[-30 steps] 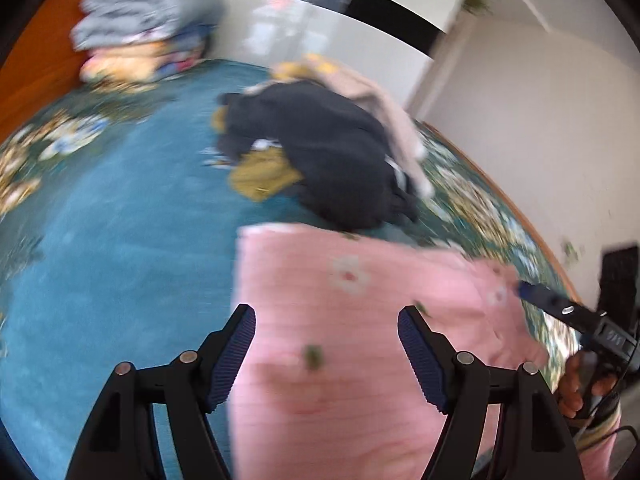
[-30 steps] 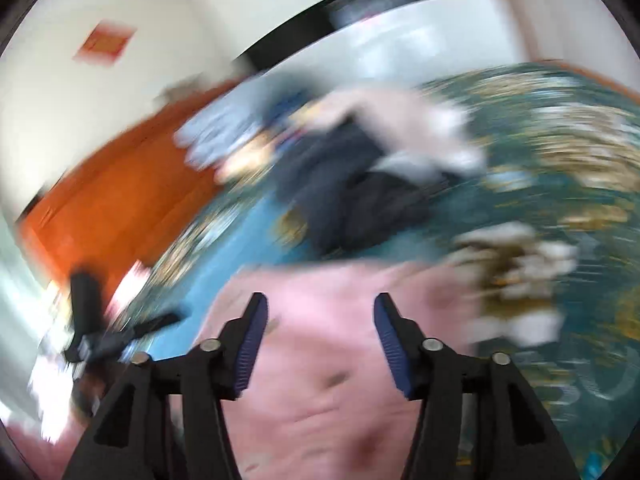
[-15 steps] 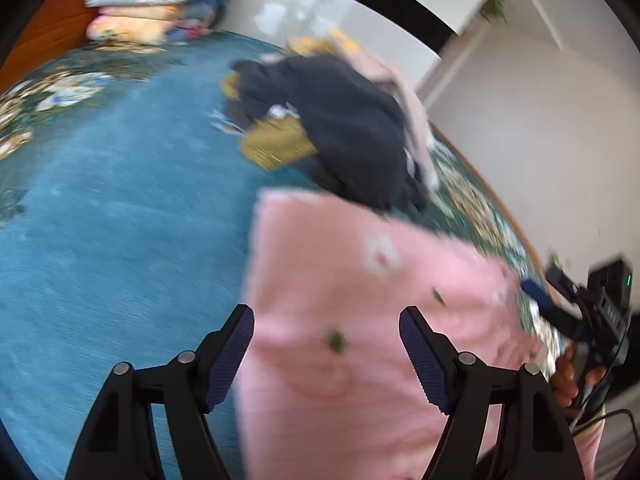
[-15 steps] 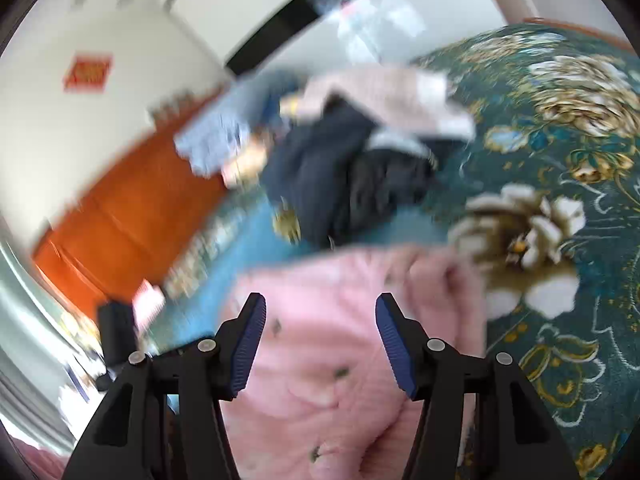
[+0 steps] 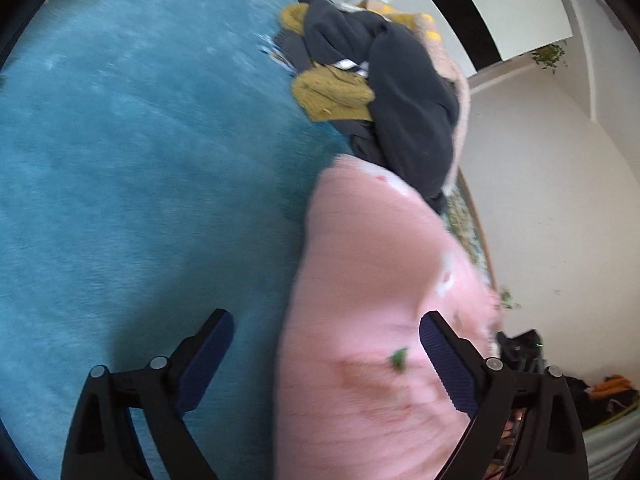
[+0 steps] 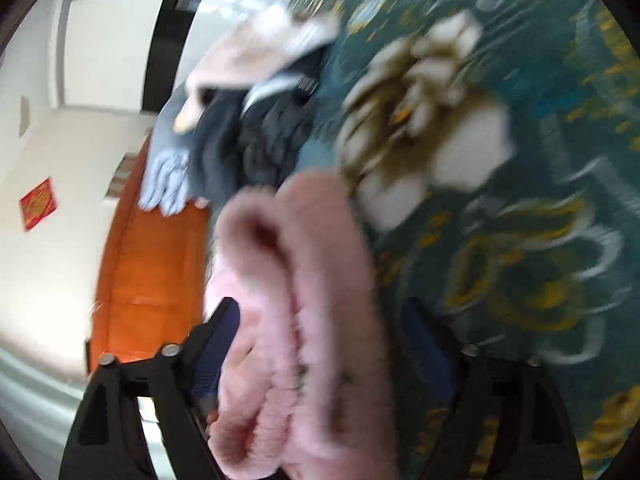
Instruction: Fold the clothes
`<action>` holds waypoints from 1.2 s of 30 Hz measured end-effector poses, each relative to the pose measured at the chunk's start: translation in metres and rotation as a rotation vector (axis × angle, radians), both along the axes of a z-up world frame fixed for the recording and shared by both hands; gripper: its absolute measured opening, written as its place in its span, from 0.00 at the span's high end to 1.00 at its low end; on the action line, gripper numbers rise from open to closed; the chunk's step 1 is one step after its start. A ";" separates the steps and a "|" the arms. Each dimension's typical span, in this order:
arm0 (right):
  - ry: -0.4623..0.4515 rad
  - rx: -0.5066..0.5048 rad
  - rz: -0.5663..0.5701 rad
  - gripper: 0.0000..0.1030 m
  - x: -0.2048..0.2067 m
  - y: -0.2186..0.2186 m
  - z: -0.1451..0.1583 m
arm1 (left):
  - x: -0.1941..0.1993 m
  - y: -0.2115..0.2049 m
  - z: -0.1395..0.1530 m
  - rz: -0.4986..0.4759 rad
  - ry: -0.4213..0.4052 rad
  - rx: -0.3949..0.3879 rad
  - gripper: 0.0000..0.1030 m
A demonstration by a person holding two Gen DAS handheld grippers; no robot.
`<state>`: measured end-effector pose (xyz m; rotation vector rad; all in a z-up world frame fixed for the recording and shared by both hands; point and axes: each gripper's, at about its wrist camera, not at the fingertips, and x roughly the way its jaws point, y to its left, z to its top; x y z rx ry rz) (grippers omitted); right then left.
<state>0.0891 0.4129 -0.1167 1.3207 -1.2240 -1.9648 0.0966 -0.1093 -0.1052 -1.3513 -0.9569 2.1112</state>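
A pink fuzzy garment with small flower prints (image 5: 372, 320) lies bunched on the blue cover, blurred by motion. My left gripper (image 5: 326, 360) is open wide, and the garment's left part fills the space between its fingers up to the right finger (image 5: 444, 364). In the right wrist view the same pink garment (image 6: 312, 280) shows as a doubled-over roll of folds. It runs between the spread fingers of my open right gripper (image 6: 322, 344). Neither jaw presses on the cloth. Whether the garment rests on the grippers or on the cover is unclear.
A heap of unfolded clothes sits beyond the pink garment: a dark garment (image 5: 404, 92), a mustard one (image 5: 332, 94), a beige one (image 6: 256, 52). A blue-grey folded stack (image 6: 166, 176) lies by the orange wood (image 6: 148, 272). Blue cover (image 5: 140, 160) spreads left, floral pattern (image 6: 520, 240) right.
Both views have tilted and moved in closer. The pink garment, spread flat a second ago, is now bunched and doubled over between the grippers. Both jaws stayed equally wide.
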 end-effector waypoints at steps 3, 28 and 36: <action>0.008 0.098 0.037 0.17 -0.005 -0.013 0.001 | -0.010 0.016 -0.002 -0.069 -0.020 -0.023 0.07; 0.118 0.278 -0.026 0.61 0.013 -0.044 0.050 | -0.002 0.017 0.020 -0.071 0.067 0.012 0.72; 0.200 0.279 0.019 0.62 -0.011 -0.101 0.111 | -0.008 -0.033 0.064 -0.042 0.146 0.048 0.73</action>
